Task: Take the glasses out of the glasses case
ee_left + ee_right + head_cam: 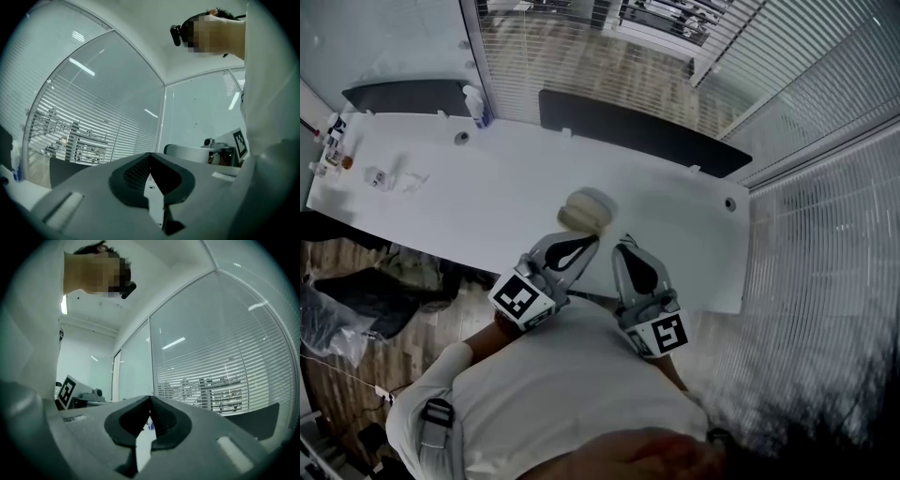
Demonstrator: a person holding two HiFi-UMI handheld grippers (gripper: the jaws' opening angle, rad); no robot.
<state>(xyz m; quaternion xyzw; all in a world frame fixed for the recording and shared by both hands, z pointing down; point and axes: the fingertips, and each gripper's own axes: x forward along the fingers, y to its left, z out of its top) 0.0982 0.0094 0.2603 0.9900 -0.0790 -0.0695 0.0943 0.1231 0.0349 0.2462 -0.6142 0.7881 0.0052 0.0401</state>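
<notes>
Jaws on both of your grippers are sitting together with nothing between them. In the left gripper view the left gripper [150, 158] is showing its 2 tips meeting in a thin line, and in the right gripper view the right gripper [150, 401] is doing the same.

From the head view, you are holding the 2 close to your chest, side by side, tips aimed at the long white smooth-topped table [516, 178]. The cream oval glasses case [587, 210] is lying on that table just beyond the tips, apart from both grippers.

As for progress, no glasses are showing on the table or in either grip, so the result the task wants is not appearing here. The case is looking closed, with a faint seam running round its rounded shell, though blur is keeping that uncertain, and whether glasses are lying inside it is not something these views are settling.

The case is reading as a smooth, matte, pebble-shaped clamshell, likely rigid and a little slippery on its curved sides. Your grippers are looking like moulded grey plastic, and their black pads [133, 174] are showing a fine meshed grain that should be helping on that smooth shell.
</notes>
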